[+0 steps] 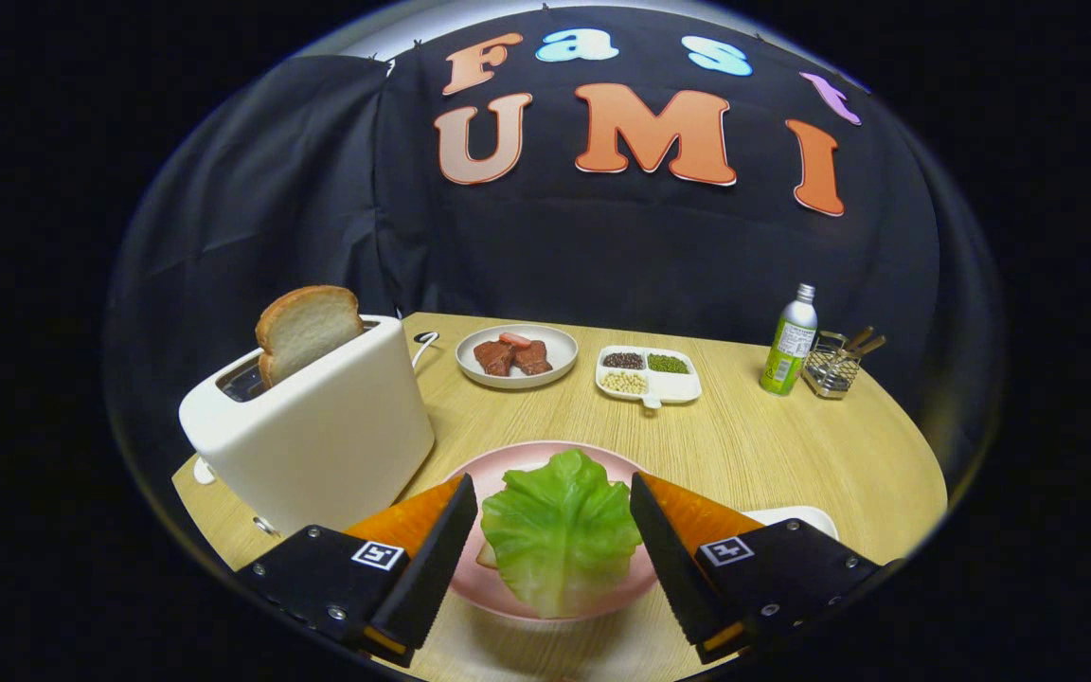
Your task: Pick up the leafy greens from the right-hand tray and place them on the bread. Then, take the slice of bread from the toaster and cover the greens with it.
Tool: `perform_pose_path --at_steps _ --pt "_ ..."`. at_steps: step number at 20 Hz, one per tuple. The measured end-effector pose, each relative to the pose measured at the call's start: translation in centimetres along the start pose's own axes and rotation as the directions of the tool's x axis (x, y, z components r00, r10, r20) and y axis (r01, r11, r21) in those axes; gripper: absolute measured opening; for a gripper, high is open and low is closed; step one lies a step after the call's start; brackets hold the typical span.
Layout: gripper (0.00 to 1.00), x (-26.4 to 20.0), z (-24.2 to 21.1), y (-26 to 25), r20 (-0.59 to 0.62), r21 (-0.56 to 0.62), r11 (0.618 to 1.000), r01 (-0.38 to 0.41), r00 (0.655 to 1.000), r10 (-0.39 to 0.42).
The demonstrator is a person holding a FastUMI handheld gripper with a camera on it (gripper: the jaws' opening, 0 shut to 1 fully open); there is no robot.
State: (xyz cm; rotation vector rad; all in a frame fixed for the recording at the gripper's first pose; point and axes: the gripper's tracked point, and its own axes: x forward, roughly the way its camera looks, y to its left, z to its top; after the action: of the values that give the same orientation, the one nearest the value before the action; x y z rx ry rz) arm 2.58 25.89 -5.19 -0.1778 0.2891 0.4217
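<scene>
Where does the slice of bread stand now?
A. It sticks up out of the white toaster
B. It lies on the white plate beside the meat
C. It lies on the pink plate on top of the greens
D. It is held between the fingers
A: the slice of bread stands up out of the slot of the toaster, while the open gripper has only the leafy greens between its fingers, on the pink plate.

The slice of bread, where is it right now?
In the gripper view, the slice of bread stands in the slot of the white toaster, beyond the open gripper and on its left, left of the plate of meat.
</scene>
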Motion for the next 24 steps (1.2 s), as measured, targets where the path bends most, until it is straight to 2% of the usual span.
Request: perform_pose_path --at_steps 8,15,24 --pt "0.97 -1.7 4.7 4.7 0.084 -0.019 0.997 -0.072 0.994 0.074" --pt "0.97 -3.3 8.7 9.6 0.158 -0.084 0.989 -0.118 0.979 0.130" --pt "0.97 -2.4 10.8 14.9 0.191 -0.131 0.985 -0.114 0.972 0.138"
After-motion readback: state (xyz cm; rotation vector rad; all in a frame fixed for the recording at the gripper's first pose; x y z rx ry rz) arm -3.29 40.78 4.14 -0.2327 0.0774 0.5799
